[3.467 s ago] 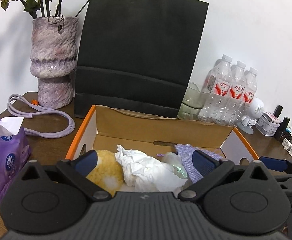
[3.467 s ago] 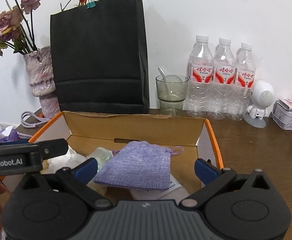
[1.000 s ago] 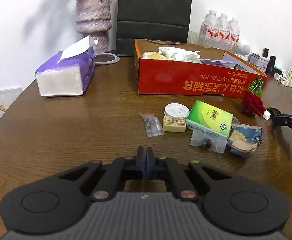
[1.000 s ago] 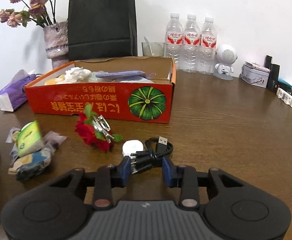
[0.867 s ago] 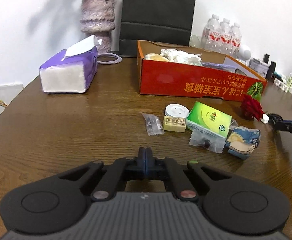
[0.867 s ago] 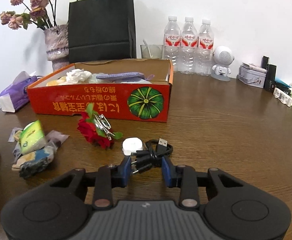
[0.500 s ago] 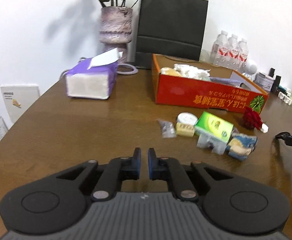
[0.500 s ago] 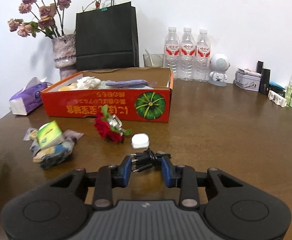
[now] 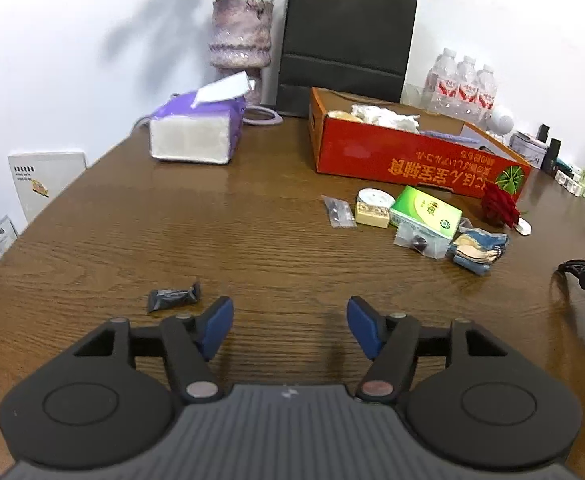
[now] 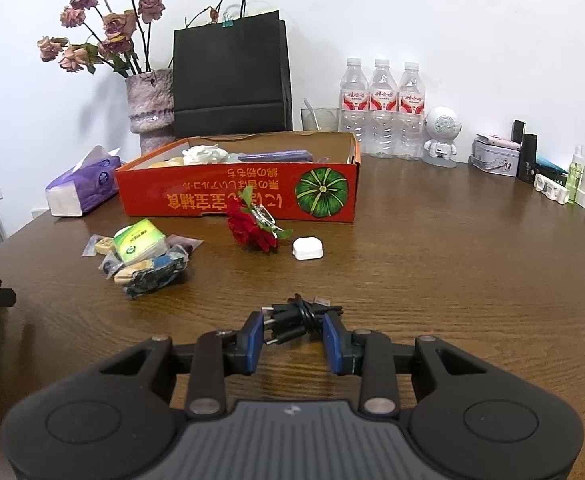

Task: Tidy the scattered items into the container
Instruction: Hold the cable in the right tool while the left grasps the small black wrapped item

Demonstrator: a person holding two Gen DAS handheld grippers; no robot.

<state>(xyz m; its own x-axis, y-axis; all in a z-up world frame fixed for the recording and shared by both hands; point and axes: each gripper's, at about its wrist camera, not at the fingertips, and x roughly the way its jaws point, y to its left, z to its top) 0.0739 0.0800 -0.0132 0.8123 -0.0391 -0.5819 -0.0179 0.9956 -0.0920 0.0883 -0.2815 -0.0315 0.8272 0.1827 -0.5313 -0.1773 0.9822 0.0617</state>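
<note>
The red cardboard box stands at the back of the brown table and holds tissue and a purple pouch. My left gripper is open and empty above the table; a small black wrapped item lies just left of its left finger. My right gripper is shut on a coiled black cable and holds it near the table. In front of the box lie a green packet, a red rose, a white case and a blue-yellow bundle.
A purple tissue pack, a vase with dried flowers and a black paper bag stand at the back left. Three water bottles, a white robot figure and small items line the back right.
Both grippers have drawn back from the box. My left gripper has opened from shut. My right gripper keeps hold of the black cable and has carried it back from the rose and white case.
</note>
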